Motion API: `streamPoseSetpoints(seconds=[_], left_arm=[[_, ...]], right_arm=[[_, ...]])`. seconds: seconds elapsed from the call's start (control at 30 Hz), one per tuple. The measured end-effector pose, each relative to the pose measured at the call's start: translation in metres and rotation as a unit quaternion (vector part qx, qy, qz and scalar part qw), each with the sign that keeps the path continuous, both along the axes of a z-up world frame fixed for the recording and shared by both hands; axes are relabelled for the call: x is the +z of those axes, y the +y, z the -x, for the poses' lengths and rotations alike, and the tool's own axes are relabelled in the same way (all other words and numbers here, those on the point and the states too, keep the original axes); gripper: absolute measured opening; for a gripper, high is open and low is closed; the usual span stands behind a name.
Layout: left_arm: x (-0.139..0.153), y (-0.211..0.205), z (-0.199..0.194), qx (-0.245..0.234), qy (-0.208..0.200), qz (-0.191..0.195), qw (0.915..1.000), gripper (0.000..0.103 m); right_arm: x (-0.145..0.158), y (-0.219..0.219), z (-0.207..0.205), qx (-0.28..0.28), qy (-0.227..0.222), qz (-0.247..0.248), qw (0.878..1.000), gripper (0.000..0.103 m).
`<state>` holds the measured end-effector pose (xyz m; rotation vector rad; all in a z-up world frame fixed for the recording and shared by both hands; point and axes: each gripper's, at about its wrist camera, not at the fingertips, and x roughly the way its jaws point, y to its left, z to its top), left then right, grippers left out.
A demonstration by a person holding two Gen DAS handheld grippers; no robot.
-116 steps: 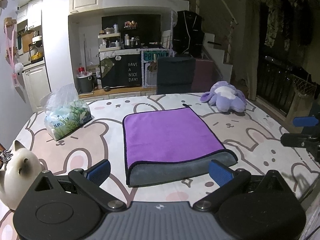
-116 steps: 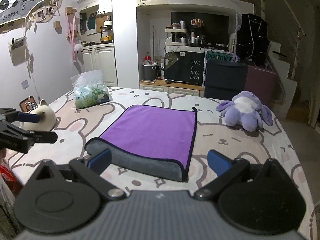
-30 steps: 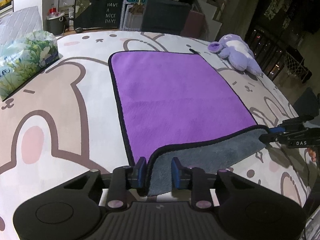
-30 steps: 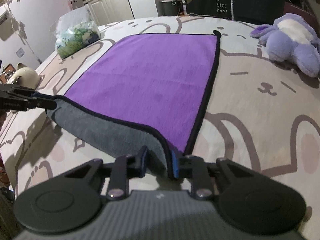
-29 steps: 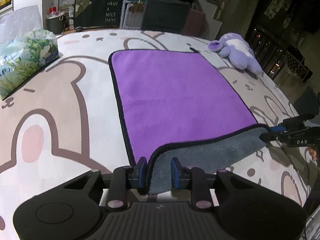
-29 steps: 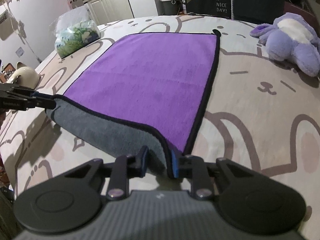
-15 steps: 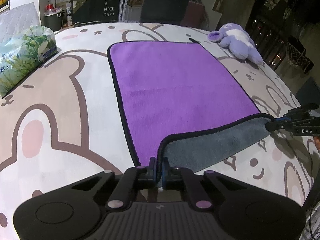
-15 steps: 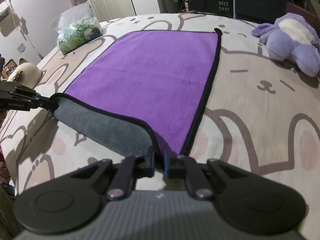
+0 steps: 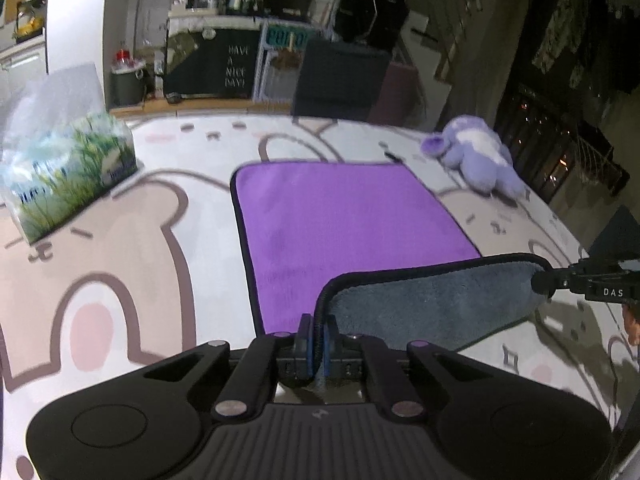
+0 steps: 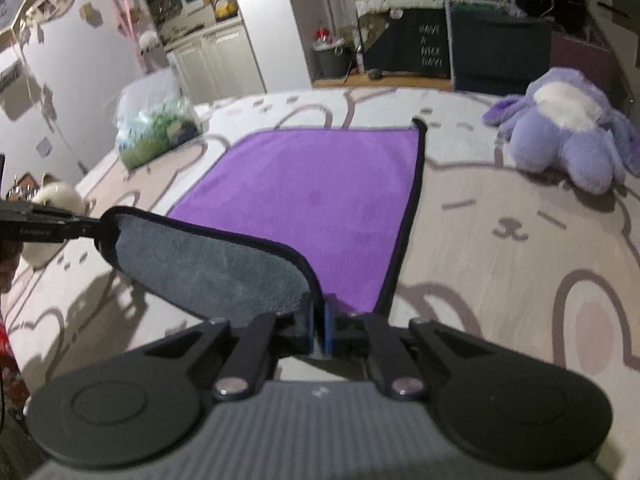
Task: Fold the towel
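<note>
At the near edge of a table covered in a bear-print cloth, a purple towel with black piping lies flat across the middle, its near edge raised off the surface so the gray underside faces the cameras. Left gripper has its blue-padded fingers pinched tight on the towel's near left corner, held low over the table and pointing toward the far edge. Right gripper is likewise clamped on the near right corner, at about the same height, so the lifted hem spans between the two tools. In each wrist view the other gripper shows as a thin black bar at the end of the raised hem. A pack of tissues in green-printed wrap sits near the table's far left corner, well apart from the towel. A purple plush toy rests near the far right edge, apart from the towel's far right corner. A pale cat-shaped figure stands at the left edge, partly behind the left gripper. Cabinets, shelves and a dark chair fill the dim room beyond the table.
</note>
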<state>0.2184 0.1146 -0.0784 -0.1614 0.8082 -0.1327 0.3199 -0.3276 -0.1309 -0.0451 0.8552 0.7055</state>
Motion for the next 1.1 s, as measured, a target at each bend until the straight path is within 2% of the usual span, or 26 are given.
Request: streamPoseSetpoints(seconds=[0.27,0.47,1.1], left_arm=[[0.015,0.003,-0.007,0.012,-0.030,0.000,0.9995,0.005],[0.022,0.006,-0.021,0.009,-0.047,-0.005,0.9988,0.005],[0.029,0.024,-0.092,0.000,-0.068,-0.028,0.9973,0.005]], right_arm=[[0.021,0.001,-0.005,-0.020,-0.037,-0.029,0.999,0.006],[0.030,0.006,-0.014,-0.021,-0.053,-0.031,0.998,0.006],[0.038,0.031,-0.083,-0.031,-0.081,-0.029,0.996,0.006]])
